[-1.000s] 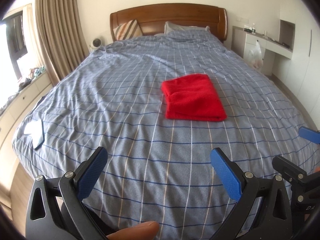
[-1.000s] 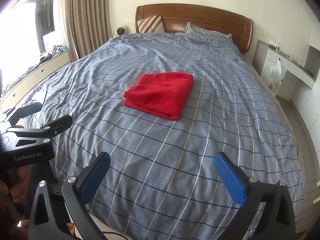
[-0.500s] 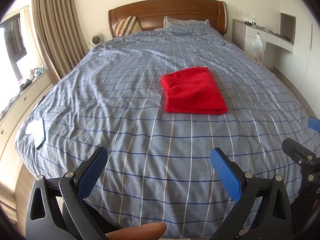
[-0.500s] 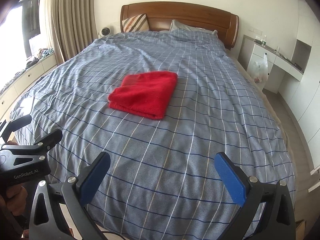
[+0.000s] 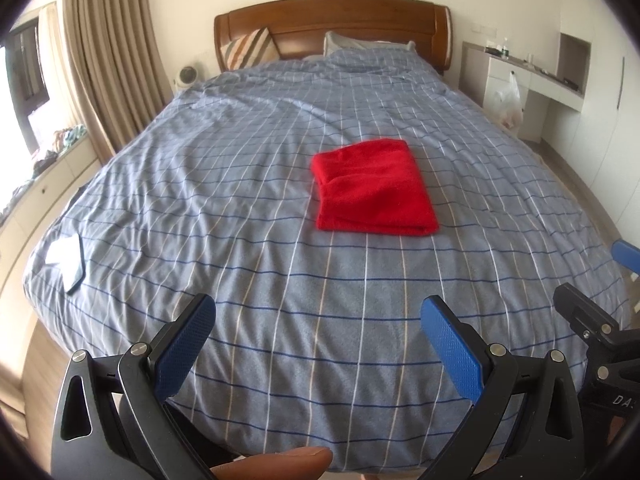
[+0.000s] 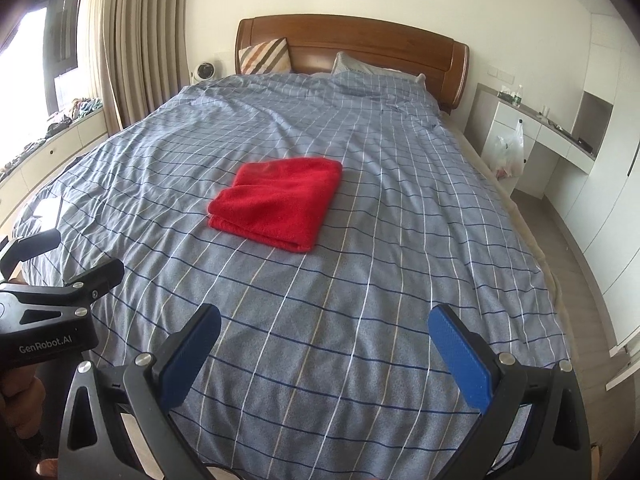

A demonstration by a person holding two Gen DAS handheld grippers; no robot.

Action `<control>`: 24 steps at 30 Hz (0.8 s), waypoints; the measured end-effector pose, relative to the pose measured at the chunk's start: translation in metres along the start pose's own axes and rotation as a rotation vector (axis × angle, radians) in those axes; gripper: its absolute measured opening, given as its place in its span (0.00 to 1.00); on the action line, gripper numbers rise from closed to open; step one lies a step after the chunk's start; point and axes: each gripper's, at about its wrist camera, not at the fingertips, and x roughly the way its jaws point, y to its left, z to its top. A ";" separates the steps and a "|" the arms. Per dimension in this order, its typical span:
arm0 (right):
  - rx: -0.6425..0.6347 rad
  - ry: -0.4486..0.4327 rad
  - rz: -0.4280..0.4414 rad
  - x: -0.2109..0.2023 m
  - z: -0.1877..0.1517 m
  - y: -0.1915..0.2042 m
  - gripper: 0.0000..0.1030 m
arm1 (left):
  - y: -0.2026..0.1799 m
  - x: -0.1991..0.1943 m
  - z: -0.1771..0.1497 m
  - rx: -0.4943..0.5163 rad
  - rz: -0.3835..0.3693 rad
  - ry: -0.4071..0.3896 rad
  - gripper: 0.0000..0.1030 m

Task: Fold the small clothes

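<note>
A red cloth [image 5: 374,186] [image 6: 278,204] lies folded into a flat rectangle near the middle of the blue checked bed cover [image 5: 240,208] [image 6: 400,240]. My left gripper [image 5: 318,314] hangs open above the foot end of the bed, well short of the cloth, with nothing between its blue pads. My right gripper [image 6: 324,322] is also open and empty, held over the foot of the bed at a similar distance. Each gripper shows at the edge of the other's view.
A wooden headboard [image 5: 332,24] with pillows is at the far end. Curtains [image 5: 108,60] and a window ledge run along the left. A white desk [image 6: 532,136] with a plastic bag stands right. A small white and dark item [image 5: 68,258] lies at the bed's left corner.
Both grippers have drawn back from the bed and lifted a little, so the folded red cloth looks farther away. Their fingers stayed open.
</note>
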 end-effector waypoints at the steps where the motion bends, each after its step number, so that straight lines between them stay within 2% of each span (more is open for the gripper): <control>1: -0.006 -0.001 -0.005 0.000 0.000 0.001 0.99 | -0.001 0.000 0.000 0.005 0.006 -0.002 1.00; 16: -0.026 -0.006 -0.015 -0.001 0.002 0.004 0.99 | 0.005 0.000 0.001 -0.008 0.020 -0.005 1.00; 24: -0.022 0.008 0.021 -0.006 0.006 0.004 0.99 | 0.003 -0.006 0.006 -0.013 0.019 -0.018 1.00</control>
